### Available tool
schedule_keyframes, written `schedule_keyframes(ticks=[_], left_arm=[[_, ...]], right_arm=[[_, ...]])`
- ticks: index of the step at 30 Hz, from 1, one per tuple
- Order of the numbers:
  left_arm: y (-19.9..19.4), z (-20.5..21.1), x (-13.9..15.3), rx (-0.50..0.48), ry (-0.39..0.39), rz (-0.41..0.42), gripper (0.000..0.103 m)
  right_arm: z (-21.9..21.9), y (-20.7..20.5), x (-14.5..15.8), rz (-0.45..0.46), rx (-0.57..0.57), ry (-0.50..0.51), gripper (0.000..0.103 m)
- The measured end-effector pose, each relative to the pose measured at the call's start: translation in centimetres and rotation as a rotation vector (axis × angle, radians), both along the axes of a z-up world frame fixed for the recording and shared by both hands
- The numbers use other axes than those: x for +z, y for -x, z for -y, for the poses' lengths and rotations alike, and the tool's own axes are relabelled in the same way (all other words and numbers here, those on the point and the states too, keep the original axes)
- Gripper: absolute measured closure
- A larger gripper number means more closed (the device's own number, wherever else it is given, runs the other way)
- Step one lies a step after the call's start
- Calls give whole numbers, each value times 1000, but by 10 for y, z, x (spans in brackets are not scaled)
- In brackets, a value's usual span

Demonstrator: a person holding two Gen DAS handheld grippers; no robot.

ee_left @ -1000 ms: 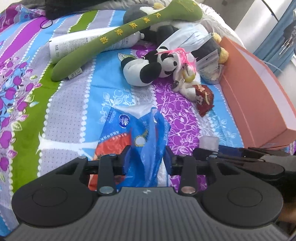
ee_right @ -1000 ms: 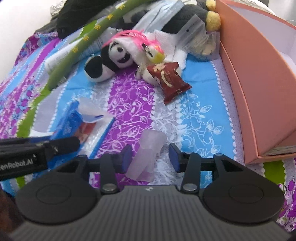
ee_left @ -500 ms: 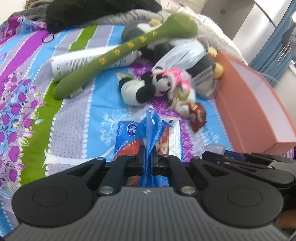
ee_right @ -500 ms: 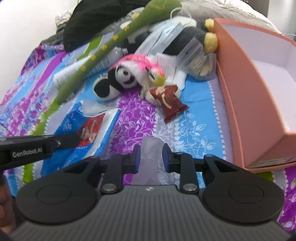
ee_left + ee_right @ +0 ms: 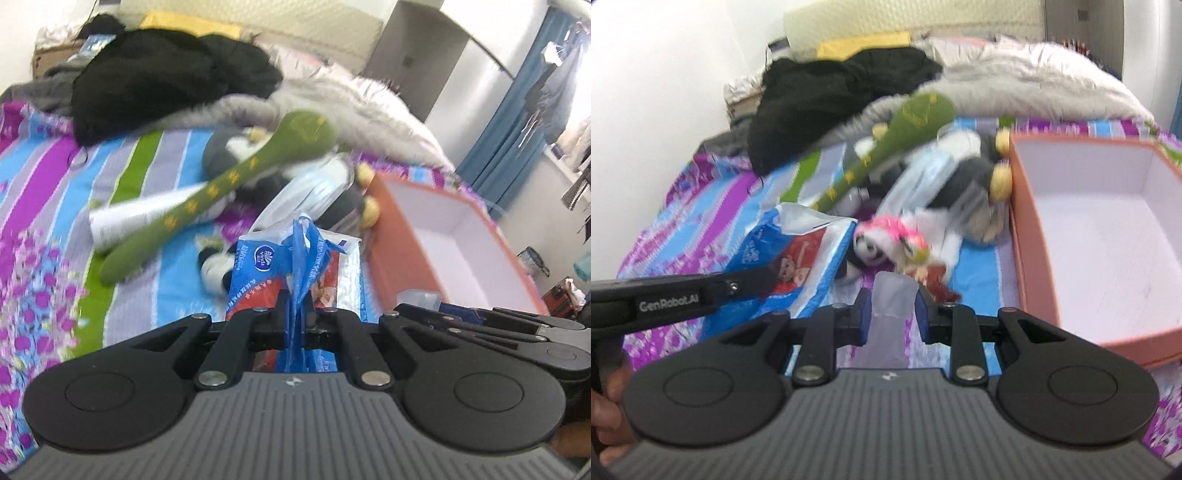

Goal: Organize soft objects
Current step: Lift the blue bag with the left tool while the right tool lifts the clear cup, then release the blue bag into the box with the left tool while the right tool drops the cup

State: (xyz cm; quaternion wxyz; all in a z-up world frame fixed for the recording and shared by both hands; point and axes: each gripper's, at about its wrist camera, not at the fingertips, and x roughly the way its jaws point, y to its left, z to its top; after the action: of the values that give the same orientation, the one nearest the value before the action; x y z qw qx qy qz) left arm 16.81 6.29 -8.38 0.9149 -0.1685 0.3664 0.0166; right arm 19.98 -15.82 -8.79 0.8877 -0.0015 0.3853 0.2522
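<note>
I have the left gripper (image 5: 295, 314) pressed together on a fold of the blue tissue pack (image 5: 291, 266), which hangs lifted above the striped bedspread (image 5: 44, 206). My right gripper (image 5: 892, 314) pinches the small translucent pouch (image 5: 890, 295) between its pads, near me and just left of the orange box (image 5: 1034, 258). That box sits open at the right, its near wall close beside my right fingers and its white floor bare. Left of it the panda toy (image 5: 871, 247), the green plush stick (image 5: 886, 147) and other soft things crowd the middle of the bed; a black garment (image 5: 831, 96) and grey blanket (image 5: 1015, 85) block the far side. Since a second ago both grippers have closed on their loads and lifted them off the bedspread.
</note>
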Motion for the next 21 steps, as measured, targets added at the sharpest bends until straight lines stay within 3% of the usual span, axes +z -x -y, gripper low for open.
schedule_keyframes(ticks=[10,21], left_arm=[[-21,28,70,-66,-18,102,97],[-68,90,110,-185,-3,161,97]], right_arm=[[28,-12,64,117,-34,-52,74],[92,-42,106,229,-136,-47,74]])
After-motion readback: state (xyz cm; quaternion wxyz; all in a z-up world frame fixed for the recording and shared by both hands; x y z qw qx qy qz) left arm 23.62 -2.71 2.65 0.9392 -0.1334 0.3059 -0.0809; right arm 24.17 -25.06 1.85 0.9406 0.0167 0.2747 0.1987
